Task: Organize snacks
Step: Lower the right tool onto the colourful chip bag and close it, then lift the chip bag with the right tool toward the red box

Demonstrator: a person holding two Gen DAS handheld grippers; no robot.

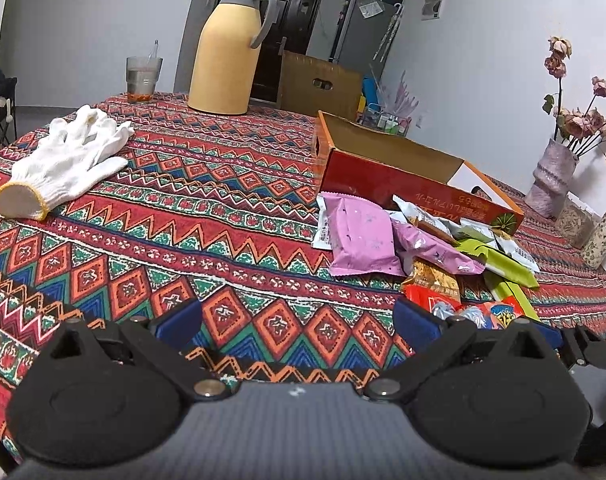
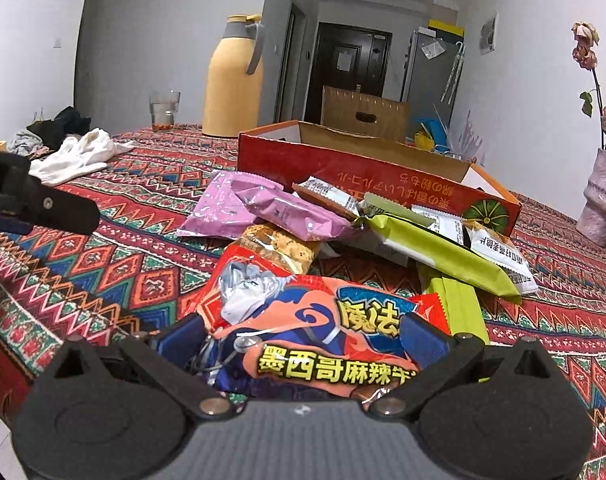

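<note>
R gripper [image 2: 303,334]: your fingers sit wide, one each side of the red-orange snack bag [image 2: 303,320]. Pads look near the bag's sides, but contact can't be confirmed, so not calling it held. L gripper [image 1: 299,320]: fingers wide, nothing between them, hovering over bare tablecloth [image 1: 183,208] just left of the pile.

Where things are: snack pile lies mid-table, on the near side of the red box [image 2: 363,172]. Box is open-topped and from here looks empty, though its floor is mostly hidden. The red-orange bag is nearest you. Behind it, a tan cracker pack [image 2: 279,246], two pink packs [image 2: 271,208], green packs [image 2: 435,252], white-labelled ones against the box wall.

Handling, my read:
- Bag is puffy foil, light, prob. air-filled w/ brittle contents. Squeeze gently or you'll crush them.
- Film is glossy and slick, so expect slip on a belly pinch. Better hold is the crimped end seam or a flat edge.
- Soft and floppy, will droop once lifted. Clear the box wall w/ margin.
- It overlaps the cracker pack and a green one; lifting may drag neighbours.

Off-task: white gloves [image 1: 67,160] toward the table's left edge, yellow thermos [image 1: 231,48] and a glass [image 1: 143,76] at the far edge.
</note>
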